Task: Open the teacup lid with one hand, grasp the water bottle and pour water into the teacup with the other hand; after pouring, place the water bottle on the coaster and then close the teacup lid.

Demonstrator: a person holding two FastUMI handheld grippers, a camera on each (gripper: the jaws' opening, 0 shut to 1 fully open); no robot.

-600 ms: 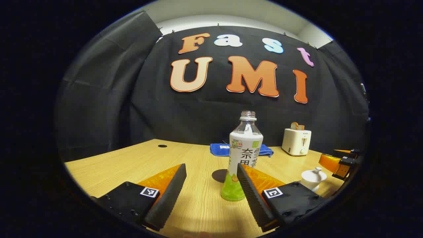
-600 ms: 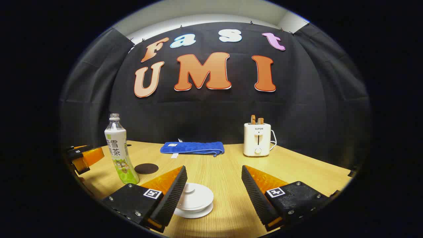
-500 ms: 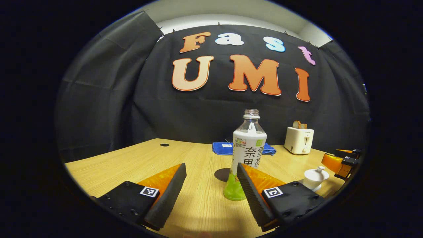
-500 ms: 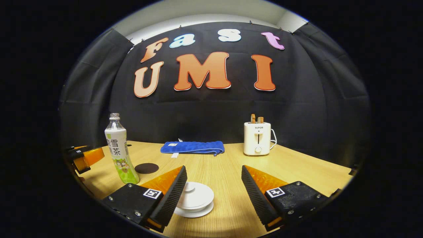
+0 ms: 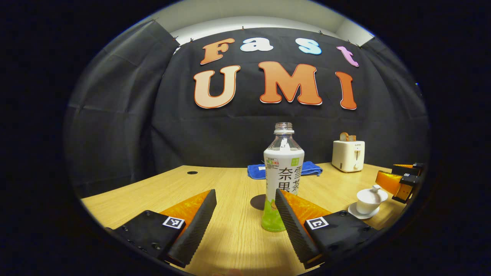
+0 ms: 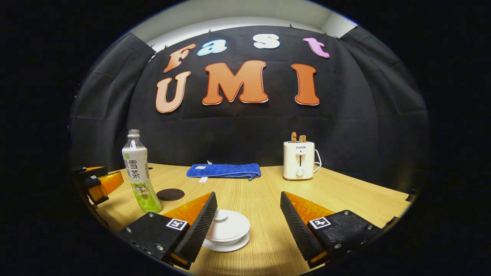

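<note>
Task barely begun; nothing grasped. Left tool (image 5: 245, 197) released, jaws spread, facing water bottle (image 5: 283, 172); bottle upright on surface, uncapped, near mid-surface, in line with tool's right finger; coaster (image 5: 257, 201) bare, just behind bottle. Teacup (image 6: 226, 232) lid still on, toward near edge; right tool (image 6: 247, 201) released, hovering above it. Left: lid off, pour, bottle to coaster, lid back on.

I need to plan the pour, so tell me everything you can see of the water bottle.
The water bottle is clear plastic with no cap on its threaded neck, wrapped in a white label that turns green toward the base. It stands upright on the wooden table, just in front of the dark round coaster, not on it. The left tool is open around it without touching; one finger overlaps its lower right side in the left gripper view.
</note>
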